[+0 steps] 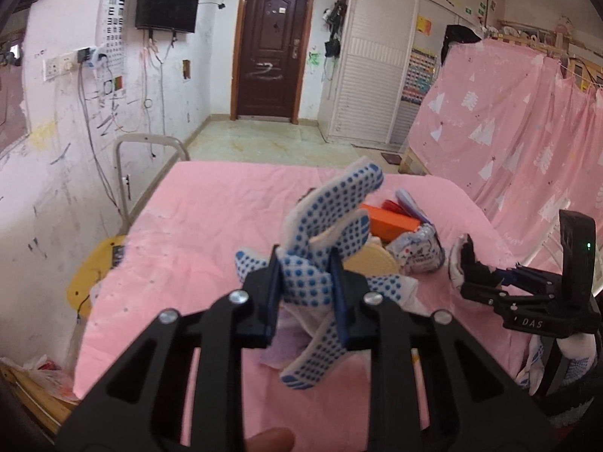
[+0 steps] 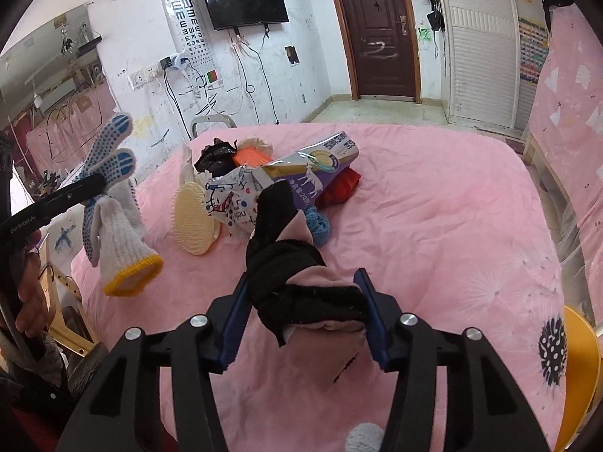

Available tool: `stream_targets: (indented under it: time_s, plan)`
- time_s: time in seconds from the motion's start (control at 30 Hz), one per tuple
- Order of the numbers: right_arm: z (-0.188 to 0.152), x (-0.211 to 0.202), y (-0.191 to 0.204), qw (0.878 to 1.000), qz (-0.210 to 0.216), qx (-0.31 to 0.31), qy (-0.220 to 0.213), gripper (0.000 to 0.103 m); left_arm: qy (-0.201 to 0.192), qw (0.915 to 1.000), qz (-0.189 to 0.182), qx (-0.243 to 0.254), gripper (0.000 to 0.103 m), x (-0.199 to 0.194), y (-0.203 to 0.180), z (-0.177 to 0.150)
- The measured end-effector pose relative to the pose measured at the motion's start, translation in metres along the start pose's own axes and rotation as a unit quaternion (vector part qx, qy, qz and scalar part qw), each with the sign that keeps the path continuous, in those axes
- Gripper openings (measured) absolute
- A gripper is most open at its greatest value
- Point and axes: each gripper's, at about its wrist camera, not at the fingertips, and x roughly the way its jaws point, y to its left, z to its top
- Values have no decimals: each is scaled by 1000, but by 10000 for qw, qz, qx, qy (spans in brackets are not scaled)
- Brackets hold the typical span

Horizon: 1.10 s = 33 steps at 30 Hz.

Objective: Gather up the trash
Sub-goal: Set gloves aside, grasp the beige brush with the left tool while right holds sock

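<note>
My left gripper (image 1: 307,282) is shut on a white work glove with blue dots (image 1: 328,226) and holds it above the pink bed. The glove also shows in the right wrist view (image 2: 113,203), hanging cuff down. My right gripper (image 2: 303,301) is shut on a black and pink cloth (image 2: 286,263) and holds it above the bed; it shows in the left wrist view (image 1: 461,263) at the right. A pile of trash lies on the bed: a purple and white packet (image 2: 312,169), a printed wrapper (image 2: 230,203), a black bag (image 2: 216,158).
The pink bed (image 2: 433,226) fills the middle. In the pile are also a cream round brush (image 2: 194,224), an orange box (image 1: 392,224), a red item (image 2: 343,184) and a blue knit piece (image 2: 318,226). A pink curtain (image 1: 508,132) hangs at the right. A yellow chair (image 2: 580,358) stands beside the bed.
</note>
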Motion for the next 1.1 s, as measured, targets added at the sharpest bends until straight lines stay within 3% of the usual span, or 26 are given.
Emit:
stream_targets:
  time_s: [0.23,0.37,0.43,0.53,0.67,0.8,0.87,1.0,1.1]
  plan:
    - [2,-5,-15,9998,-15,199,-53,44,113,9947,918,-458,22,-18,51,-5]
    - [2,-7,-21,9996,-61,265,-87,44,269,9928,946,-687,22,-17,73,-13]
    - [2,-8,-22,9995,-75,298,-114,44,315,9924,791,-884,22,-14,80,-15]
    - [3,-10,-25,9993,-95,328,-153,45,114,9928,615,-1022,22,-17,82,-7]
    - [3,-13,-27,9991,-104,366,-172,45,-156,9896,769,-1210,22,-7,83,19]
    - [2,-16,-29,9990,-109,375,-209,45,-188,9786,1119,-1719,22,23,100,38]
    - [2,-16,-31,9990,-120,388,-208,45,-52,9722,1361,-1903,22,40,111,40]
    - [3,-17,-34,9990,-131,376,-207,45,710,9553,1813,-2224,22,78,133,25]
    - [4,-19,-36,9990,-135,363,-226,45,976,9525,1878,-2190,22,82,134,13]
